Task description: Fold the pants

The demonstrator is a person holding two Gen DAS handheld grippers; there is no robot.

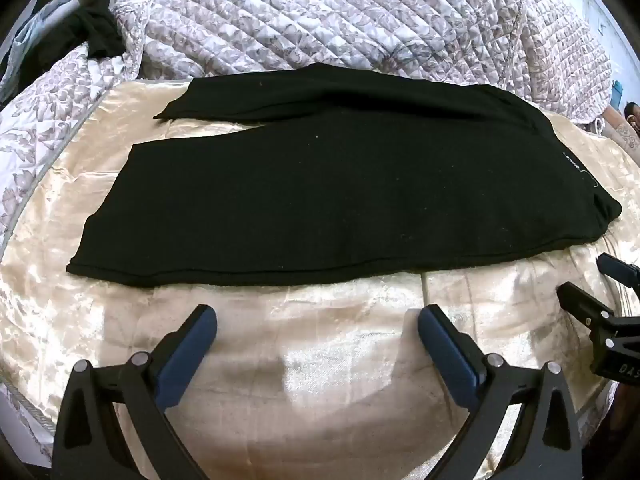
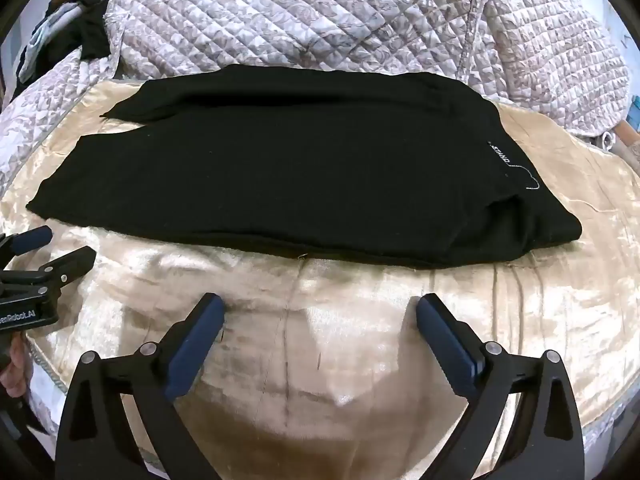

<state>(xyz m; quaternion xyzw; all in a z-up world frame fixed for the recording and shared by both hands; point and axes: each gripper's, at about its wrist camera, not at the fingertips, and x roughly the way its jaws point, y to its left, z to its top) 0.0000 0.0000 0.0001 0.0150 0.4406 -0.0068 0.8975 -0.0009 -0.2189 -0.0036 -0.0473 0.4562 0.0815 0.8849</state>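
Observation:
Black pants [image 1: 320,192] lie flat on a cream satin sheet [image 1: 320,380], waistband to the right, both legs reaching left with a gap between them. They also show in the right wrist view [image 2: 280,176], with a small white label [image 2: 500,156] near the waist. My left gripper [image 1: 318,316] is open and empty, just short of the near edge of the pants. My right gripper [image 2: 320,304] is open and empty, also just short of that edge. Each gripper shows at the edge of the other's view, the right one [image 1: 588,284] and the left one [image 2: 60,248].
A quilted floral bedspread [image 1: 340,20] is bunched up behind the pants. Dark clothes [image 1: 92,28] hang at the far left. The cream sheet [image 2: 340,360] spreads between the grippers and the pants.

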